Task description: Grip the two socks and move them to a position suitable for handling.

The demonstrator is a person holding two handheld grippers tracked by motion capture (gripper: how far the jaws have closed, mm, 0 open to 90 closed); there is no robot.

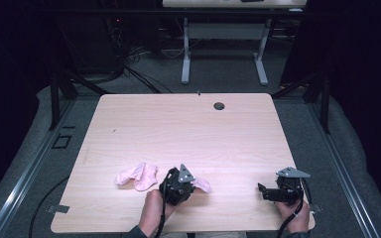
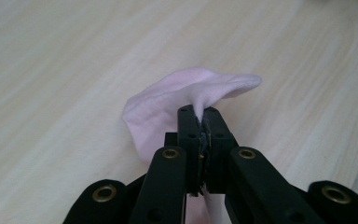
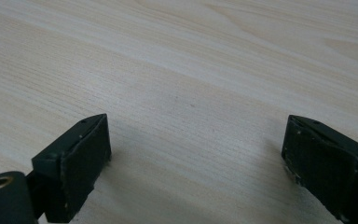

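black tool [image 2: 201,122], brass rivets, grey plate, trailing cable.

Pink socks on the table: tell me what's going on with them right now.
A person works at a wooden table with a tool in each hand. The left tool is shut on one pink sock, pinching a fold of the fabric near the table's front edge. A second pink sock lies loose on the table to its left, apart from both tools. The right tool rests at the front right with its jaws open, nothing between them.

surface: wooden table [image 1: 188,124] | on it: two pink socks [image 1: 138,176]
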